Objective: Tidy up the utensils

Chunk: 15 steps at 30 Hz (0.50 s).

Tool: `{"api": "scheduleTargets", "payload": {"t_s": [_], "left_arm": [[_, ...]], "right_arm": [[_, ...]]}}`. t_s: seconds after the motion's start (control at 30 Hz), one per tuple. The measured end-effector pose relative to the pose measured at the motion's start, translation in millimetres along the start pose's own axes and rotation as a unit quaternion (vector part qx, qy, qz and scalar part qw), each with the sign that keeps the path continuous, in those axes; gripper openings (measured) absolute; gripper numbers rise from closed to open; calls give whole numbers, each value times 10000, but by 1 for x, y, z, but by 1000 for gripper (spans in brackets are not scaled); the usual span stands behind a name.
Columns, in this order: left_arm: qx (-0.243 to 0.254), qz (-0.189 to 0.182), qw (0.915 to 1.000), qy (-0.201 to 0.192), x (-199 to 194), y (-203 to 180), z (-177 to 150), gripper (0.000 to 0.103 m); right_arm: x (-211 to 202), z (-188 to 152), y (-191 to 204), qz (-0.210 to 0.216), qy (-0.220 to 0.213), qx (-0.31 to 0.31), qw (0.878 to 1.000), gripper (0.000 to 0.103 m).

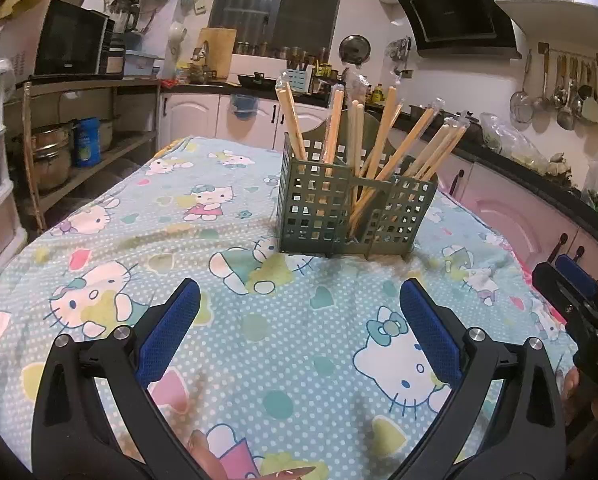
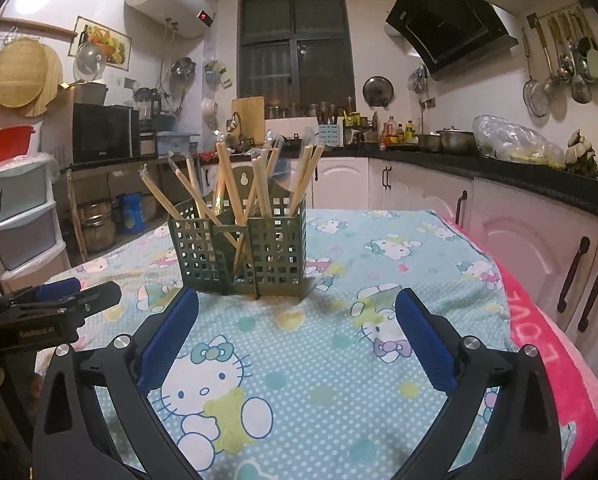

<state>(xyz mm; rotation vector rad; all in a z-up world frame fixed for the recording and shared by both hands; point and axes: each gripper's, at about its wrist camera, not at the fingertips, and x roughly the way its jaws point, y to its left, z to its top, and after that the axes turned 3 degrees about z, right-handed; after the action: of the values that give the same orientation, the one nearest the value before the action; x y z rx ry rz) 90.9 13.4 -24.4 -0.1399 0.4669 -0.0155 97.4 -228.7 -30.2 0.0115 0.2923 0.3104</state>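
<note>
While the green lattice holder [image 1: 351, 204] is standing upright near the middle of the table, on the blue cartoon-cat cloth [image 1: 259, 320], both tongs are hanging low over the cloth on the near side of it and are touching nothing. The left gripper [image 1: 299, 300] is showing its two blue pads spread wide apart with only cloth between them, and the right gripper [image 2: 297, 308] is doing the same; from the left camera the right one is appearing at the edge of the view, from the right camera the left one too. The wrapped chopsticks [image 1: 383, 140] are leaning in all directions inside the compartments of the holder, many with a clear sleeve on the upper end, and I am seeing no loose utensil lying on the cloth, so I am judging that the sorting is nearly finished or that only tidying is remaining. These sticks are looking light, thin and stiff, and the plastic sleeve is probably making them slippery, so I would be pinching one across its bare wooden shaft, just above the rim. The holder itself is looking light too and may be tipping or sliding on the soft cloth if a stick is pulled sideways.
</note>
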Motion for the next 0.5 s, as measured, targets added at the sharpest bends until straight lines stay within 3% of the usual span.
{"api": "scheduleTargets", "payload": {"t_s": [0.5], "left_arm": [[39,72,10000,-18,-2,-1,-1,91]], "right_arm": [[0,-1,1,5,16,1,10000,96]]}}
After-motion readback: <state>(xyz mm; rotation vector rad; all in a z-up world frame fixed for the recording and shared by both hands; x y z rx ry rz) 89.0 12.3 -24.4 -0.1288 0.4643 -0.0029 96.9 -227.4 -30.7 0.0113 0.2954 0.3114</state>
